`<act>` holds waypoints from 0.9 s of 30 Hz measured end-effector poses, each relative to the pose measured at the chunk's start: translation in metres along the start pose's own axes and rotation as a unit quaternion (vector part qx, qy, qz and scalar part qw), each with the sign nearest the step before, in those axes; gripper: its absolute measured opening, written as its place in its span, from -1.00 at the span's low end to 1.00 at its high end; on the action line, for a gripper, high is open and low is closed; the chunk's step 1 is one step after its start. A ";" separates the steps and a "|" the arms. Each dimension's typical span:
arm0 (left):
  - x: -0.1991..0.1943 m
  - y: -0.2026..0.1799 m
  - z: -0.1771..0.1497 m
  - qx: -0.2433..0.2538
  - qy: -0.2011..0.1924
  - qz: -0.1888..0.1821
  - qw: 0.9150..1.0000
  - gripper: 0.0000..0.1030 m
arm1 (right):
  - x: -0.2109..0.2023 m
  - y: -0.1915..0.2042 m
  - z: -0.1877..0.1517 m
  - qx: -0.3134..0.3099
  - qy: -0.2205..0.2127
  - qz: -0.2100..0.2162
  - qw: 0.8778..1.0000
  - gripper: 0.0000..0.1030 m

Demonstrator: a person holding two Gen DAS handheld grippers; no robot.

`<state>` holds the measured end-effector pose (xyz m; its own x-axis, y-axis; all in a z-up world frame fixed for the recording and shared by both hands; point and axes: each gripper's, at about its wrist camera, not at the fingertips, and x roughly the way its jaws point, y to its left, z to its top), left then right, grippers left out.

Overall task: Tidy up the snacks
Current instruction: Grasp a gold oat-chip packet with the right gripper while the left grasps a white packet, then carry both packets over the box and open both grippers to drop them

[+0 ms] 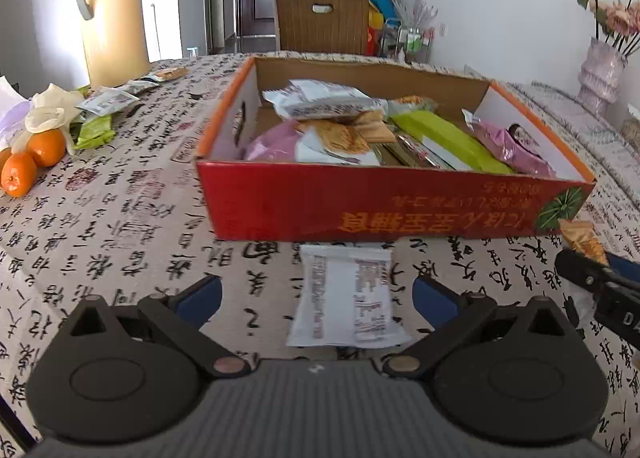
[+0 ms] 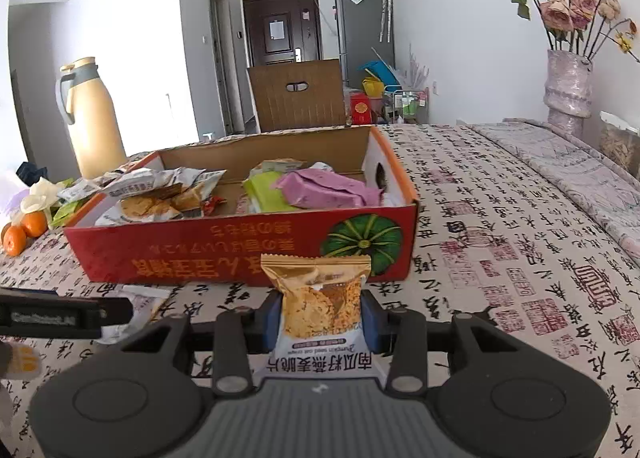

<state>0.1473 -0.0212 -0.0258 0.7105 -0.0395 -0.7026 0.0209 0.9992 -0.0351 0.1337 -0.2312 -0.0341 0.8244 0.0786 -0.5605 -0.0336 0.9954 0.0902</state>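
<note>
Blue-padded, the right hand-held gripper (image 2: 320, 322) is pinching a golden crisp packet (image 2: 318, 298) across its puffy, light, crushable middle just before the red box (image 2: 240, 254), while the left hand-held gripper (image 1: 316, 298) is hovering open over a white packet (image 1: 346, 298) near the desk's front edge.

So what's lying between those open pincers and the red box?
A white snack packet lies flat on the tablecloth between the left gripper and the red box, in the left wrist view.

gold snack packet (image 2: 320, 298) upright before red box (image 2: 240, 254) of snacks
</note>
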 end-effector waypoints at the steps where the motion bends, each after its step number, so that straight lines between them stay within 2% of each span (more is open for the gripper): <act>1: 0.003 -0.004 0.000 0.002 0.004 0.003 1.000 1.00 | -0.001 -0.003 0.000 0.001 -0.001 -0.001 1.000 -0.24; 6: 0.014 -0.017 -0.001 0.010 0.015 0.016 1.000 0.97 | -0.002 -0.010 0.000 0.006 -0.002 0.000 1.000 -0.24; 7: 0.017 -0.020 -0.001 0.013 0.019 0.017 1.000 0.83 | -0.003 -0.011 0.000 0.007 -0.002 0.001 1.000 -0.24; 8: 0.018 -0.021 -0.002 0.014 0.023 0.017 1.000 0.60 | -0.003 -0.012 0.000 0.007 -0.002 0.001 1.000 -0.24; 9: 0.019 -0.023 -0.003 0.016 0.024 0.016 0.999 0.57 | -0.004 -0.013 -0.001 0.008 -0.002 0.002 1.000 -0.24; 10: 0.018 -0.025 -0.004 0.021 0.019 0.017 0.999 0.38 | -0.004 -0.014 -0.001 0.008 -0.002 0.003 1.000 -0.24; 11: 0.016 -0.026 -0.004 0.024 0.015 0.009 1.000 0.08 | -0.004 -0.015 -0.001 0.008 -0.002 0.004 1.000 -0.24; 12: 0.014 -0.027 -0.004 0.029 0.012 0.004 0.999 -0.09 | -0.004 -0.015 -0.001 0.008 -0.001 0.005 1.000 -0.24; 13: 0.012 -0.029 -0.004 0.033 0.011 -0.001 0.999 -0.14 | -0.004 -0.015 -0.001 0.009 -0.001 0.006 1.000 -0.24; 18: 0.004 -0.027 -0.008 0.037 0.000 -0.012 0.999 -0.18 | -0.008 -0.015 0.001 0.008 -0.009 0.011 1.000 -0.24; 22: -0.020 -0.027 -0.003 0.042 -0.037 -0.027 0.998 -0.19 | -0.013 -0.012 0.009 0.003 -0.024 0.014 1.000 -0.24; 27: -0.045 -0.036 0.019 0.052 -0.089 -0.039 0.994 -0.18 | -0.009 -0.006 0.031 0.005 -0.047 0.019 0.999 -0.24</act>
<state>0.1280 -0.0550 0.0200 0.8168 -0.1238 -0.5635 0.1465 0.9892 -0.0049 0.1438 -0.2397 -0.0040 0.8725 0.1101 -0.4761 -0.0603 0.9911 0.1186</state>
